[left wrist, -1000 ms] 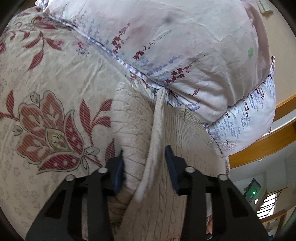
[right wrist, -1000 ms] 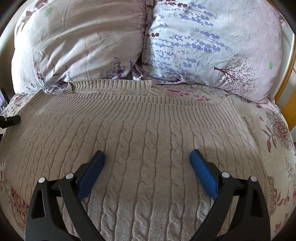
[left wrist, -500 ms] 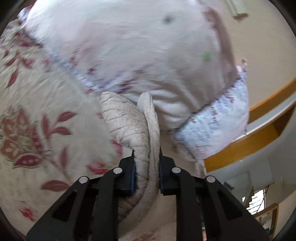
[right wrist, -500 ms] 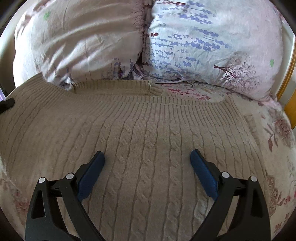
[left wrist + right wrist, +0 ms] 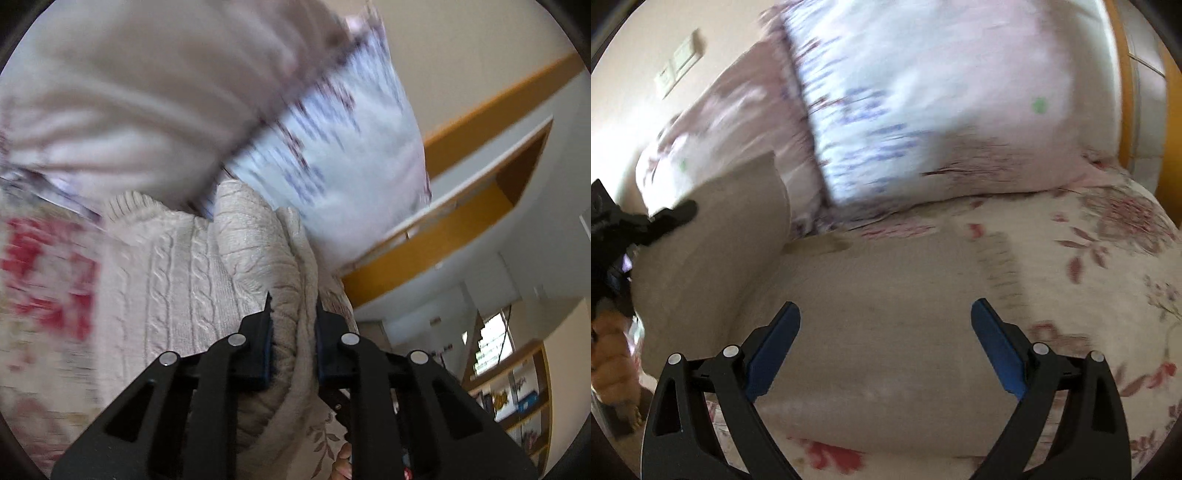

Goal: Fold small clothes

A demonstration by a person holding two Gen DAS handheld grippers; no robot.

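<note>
Left wrist shows left tool (image 5: 293,325) pinching sweater (image 5: 177,273); right wrist alone shows right tool (image 5: 886,332) spread wide.

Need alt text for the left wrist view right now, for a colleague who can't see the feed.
The left gripper is shut on a bunched fold of the beige cable-knit sweater, lifted off the floral bedsheet. Two blurred pillows fill the upper frame, with a wooden headboard and shelves to the right.
</note>
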